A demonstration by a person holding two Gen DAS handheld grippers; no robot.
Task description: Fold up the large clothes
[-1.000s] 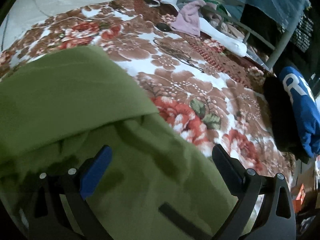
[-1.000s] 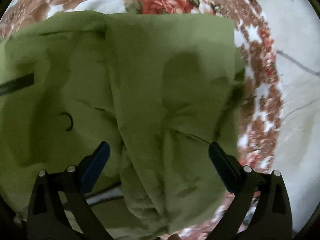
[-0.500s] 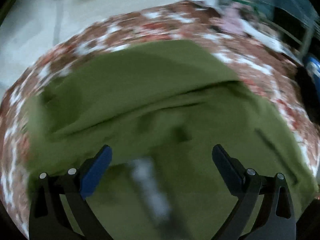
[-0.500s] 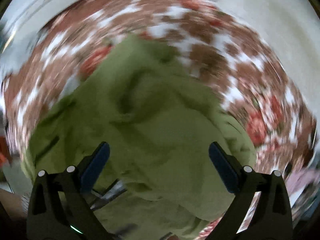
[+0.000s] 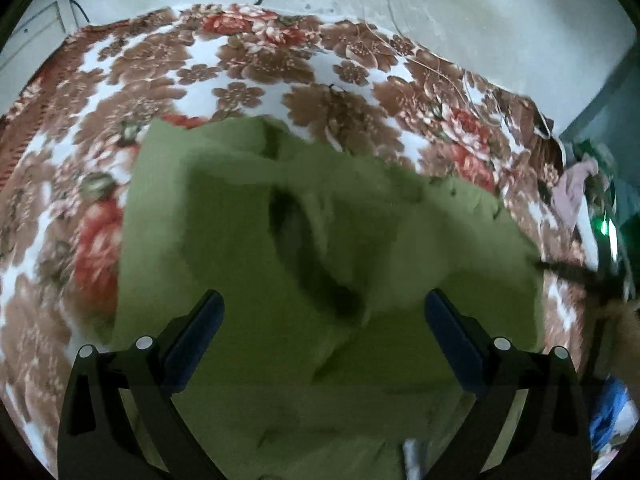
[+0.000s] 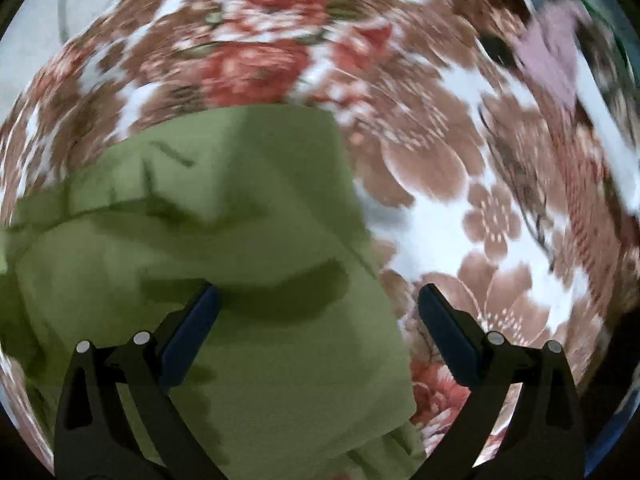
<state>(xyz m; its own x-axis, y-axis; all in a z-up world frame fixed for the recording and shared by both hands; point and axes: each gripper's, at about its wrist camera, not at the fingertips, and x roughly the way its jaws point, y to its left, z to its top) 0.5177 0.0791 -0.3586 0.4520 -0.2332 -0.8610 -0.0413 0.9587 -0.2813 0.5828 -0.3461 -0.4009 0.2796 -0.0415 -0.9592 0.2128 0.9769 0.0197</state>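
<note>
Nearest, the left hand-held gripper [image 5: 322, 314] and right hand-held gripper [image 6: 318, 308] both hang spread wide, grasping nothing, over the green garment [image 5: 304, 264]. It lies bunched, seemingly part-folded, on the floral bedspread [image 5: 248, 68]. Beyond, a pink cloth [image 6: 554, 60] blurs near the bed's far end.

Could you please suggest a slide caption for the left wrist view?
Open left gripper above a rumpled olive-green garment on a floral blanket.

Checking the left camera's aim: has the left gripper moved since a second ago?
Yes. The left gripper has swung left: the wall behind the floral blanket now fills the top, and the pink garment sits at the right edge. Jaws open.
</note>
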